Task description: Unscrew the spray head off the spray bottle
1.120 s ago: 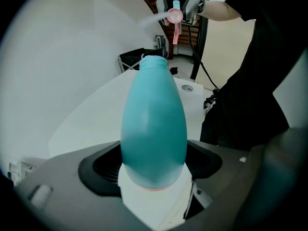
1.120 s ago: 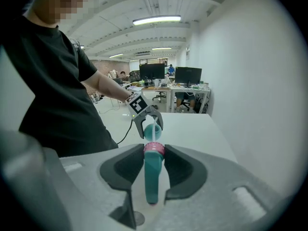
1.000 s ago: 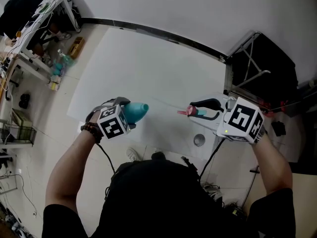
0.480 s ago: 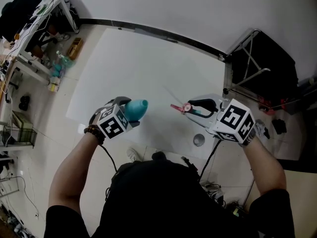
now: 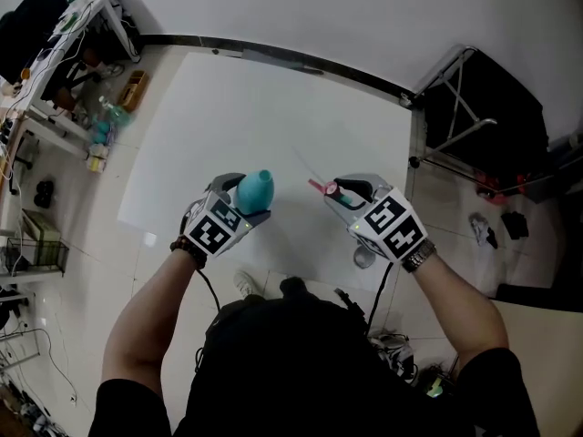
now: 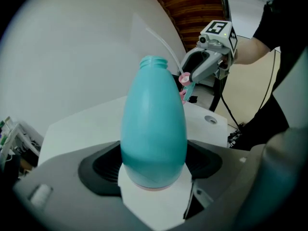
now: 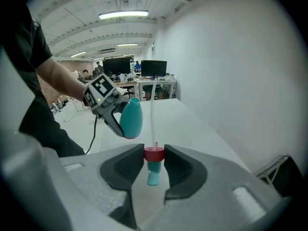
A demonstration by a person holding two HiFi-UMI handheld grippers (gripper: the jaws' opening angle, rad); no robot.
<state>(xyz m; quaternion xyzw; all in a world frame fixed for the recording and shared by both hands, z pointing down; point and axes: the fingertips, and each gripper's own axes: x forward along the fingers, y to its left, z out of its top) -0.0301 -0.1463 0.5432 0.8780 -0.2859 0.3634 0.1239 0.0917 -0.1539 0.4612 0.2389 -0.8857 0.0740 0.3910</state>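
The teal spray bottle (image 5: 254, 190) (image 6: 153, 129) (image 7: 131, 118) has no head on it; its threaded neck is bare. My left gripper (image 5: 244, 206) (image 6: 154, 170) is shut on its body and holds it above the white table (image 5: 228, 116). The spray head (image 5: 330, 192) (image 7: 154, 165), with a pink collar, a teal nozzle and a long clear dip tube (image 7: 153, 114), sits apart from the bottle. My right gripper (image 5: 339, 192) (image 7: 154, 159) is shut on the pink collar, to the right of the bottle.
A round hole with a grommet (image 5: 365, 257) lies in the table near its front right corner. A black folding frame (image 5: 465, 107) stands to the right of the table. Cluttered desks (image 5: 64, 53) line the left side.
Both grippers have moved closer together toward the middle of the view. The right one swung left with the spray head, and the bottle tipped more upright.
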